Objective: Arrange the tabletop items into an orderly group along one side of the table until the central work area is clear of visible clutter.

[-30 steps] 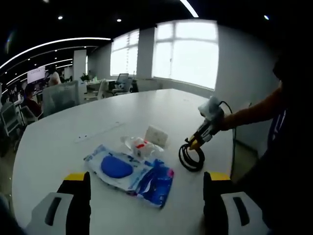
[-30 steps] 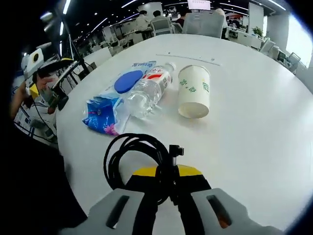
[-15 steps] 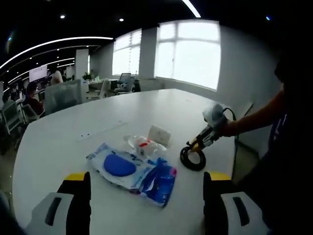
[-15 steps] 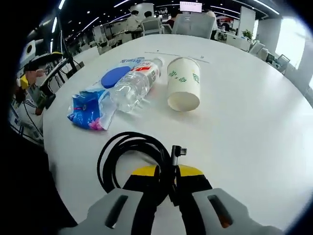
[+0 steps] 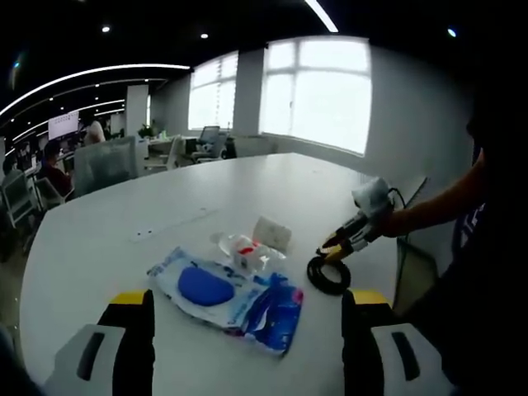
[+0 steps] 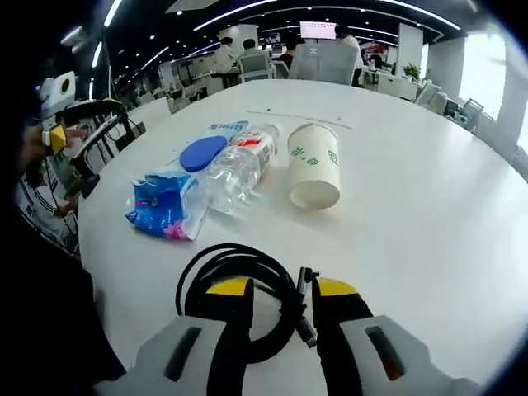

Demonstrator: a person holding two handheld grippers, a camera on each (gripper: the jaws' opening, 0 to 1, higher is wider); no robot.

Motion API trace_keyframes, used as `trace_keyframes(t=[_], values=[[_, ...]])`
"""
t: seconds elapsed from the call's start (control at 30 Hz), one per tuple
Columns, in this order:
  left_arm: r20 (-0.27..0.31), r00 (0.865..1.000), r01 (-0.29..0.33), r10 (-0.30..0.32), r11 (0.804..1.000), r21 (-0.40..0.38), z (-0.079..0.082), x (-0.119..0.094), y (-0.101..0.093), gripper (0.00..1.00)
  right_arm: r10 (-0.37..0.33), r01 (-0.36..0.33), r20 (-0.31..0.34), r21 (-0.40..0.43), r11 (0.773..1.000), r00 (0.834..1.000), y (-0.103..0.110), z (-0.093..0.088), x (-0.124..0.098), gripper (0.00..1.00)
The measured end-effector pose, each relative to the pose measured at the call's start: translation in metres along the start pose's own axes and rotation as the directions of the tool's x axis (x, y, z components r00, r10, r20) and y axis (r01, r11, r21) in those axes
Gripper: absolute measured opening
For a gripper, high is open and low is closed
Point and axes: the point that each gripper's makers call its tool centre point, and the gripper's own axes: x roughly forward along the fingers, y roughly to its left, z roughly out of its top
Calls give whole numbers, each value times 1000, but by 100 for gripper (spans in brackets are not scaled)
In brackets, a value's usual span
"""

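Right gripper view: one cable [image 6: 239,280], one cup [image 6: 314,165].

Left gripper view: rides low over the near edge of the round white counter [image 5: 124,214], faces across it toward bright windows; blue plastic wipes packet [image 5: 227,293] at middle distance, coiled black cable [image 5: 328,274] farther right.

Right gripper view: sits close above the counter [image 6: 429,206], faces the opposite way toward rows of office desks; cable [image 6: 239,289] directly before the jaws, wipes packet [image 6: 169,202], clear plastic water bottle [image 6: 235,169] and white paper cup [image 6: 313,165] beyond.

Shared: packet, bottle [image 5: 243,247], cup [image 5: 271,233], cable, seen from opposing sides.
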Motion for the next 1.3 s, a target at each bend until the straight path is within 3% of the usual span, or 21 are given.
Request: trace_keyframes(t=[0.27,0.47,0.57,0.67,0.77,0.93,1.3], values=[[20,1000,8,-8,1000,-2,7,6,9,92,15,-12,72,-35,999,997,18,29,-14,33],[32,999,23,-23,1000,13,13,14,21,87,39,-27,115,-100,995,993,32,55,-23,34],[37,999,34,-34,999,11,17,18,27,87,39,-13,121,-206,979,992,40,70,-25,34],[34,999,36,-36,999,19,21,23,30,86,69,-42,131,-195,980,989,52,80,-24,35],[30,999,39,-40,999,26,26,27,35,86,78,-41,123,-279,959,989,60,89,-20,35],[19,999,46,-47,998,53,34,31,45,83,145,-99,103,-354,930,984,81,98,-14,34],[-3,998,60,-60,993,98,44,42,70,73,228,-168,90,-433,885,970,117,122,-9,31]])
